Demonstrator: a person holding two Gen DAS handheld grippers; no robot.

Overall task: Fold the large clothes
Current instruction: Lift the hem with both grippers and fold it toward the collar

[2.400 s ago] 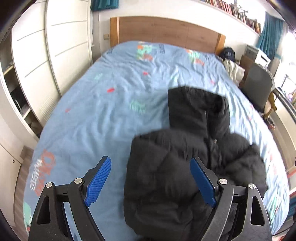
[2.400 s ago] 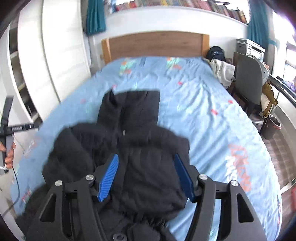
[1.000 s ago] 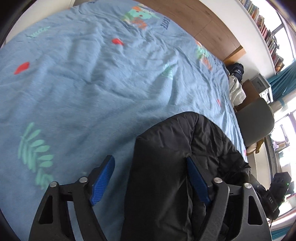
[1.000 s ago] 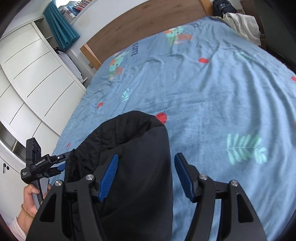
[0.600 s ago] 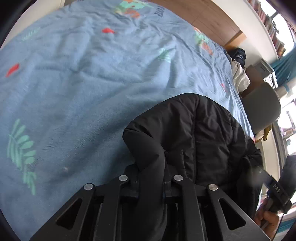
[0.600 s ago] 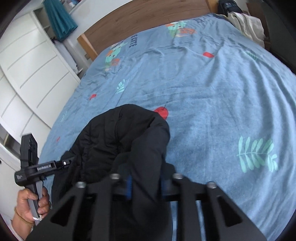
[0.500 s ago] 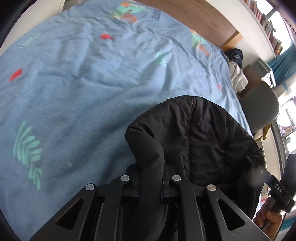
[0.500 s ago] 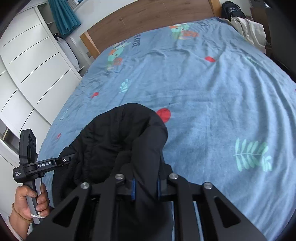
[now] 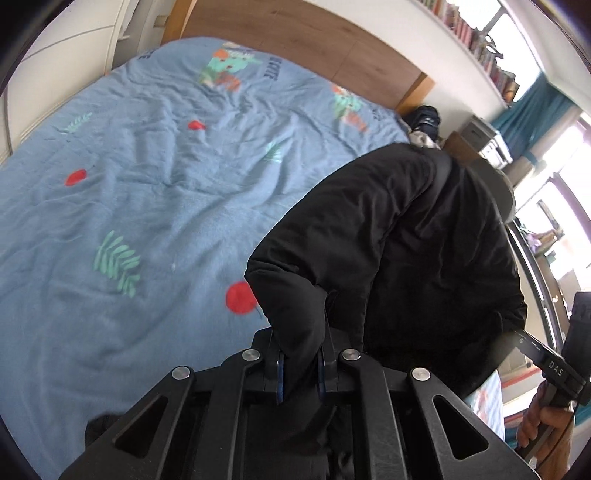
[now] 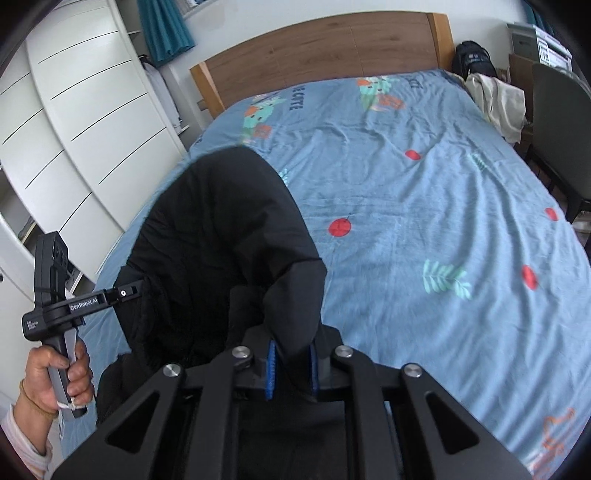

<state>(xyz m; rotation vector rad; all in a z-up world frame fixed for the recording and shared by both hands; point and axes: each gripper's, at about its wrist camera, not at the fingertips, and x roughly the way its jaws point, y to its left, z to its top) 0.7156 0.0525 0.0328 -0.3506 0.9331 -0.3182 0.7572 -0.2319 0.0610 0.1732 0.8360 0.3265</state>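
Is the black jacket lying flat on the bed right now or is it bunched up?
Bunched up. The black jacket hangs in a rounded heap, pinched by the left tool and right tool.

Pretty clearly someone's bedroom at home from where I'm driving. There's a big bed with a light blue printed duvet cover (image 10: 424,206) full of red dots and green leaves, plus a plain oak wooden headboard (image 10: 321,48). White built-in wardrobe with curved doors (image 10: 74,122) runs along one side, teal curtains (image 10: 166,26) hang by the wall, and a long wall shelf packed with books (image 9: 476,40) sits up high. A grey padded chair (image 10: 557,129) stands beside the bed too.
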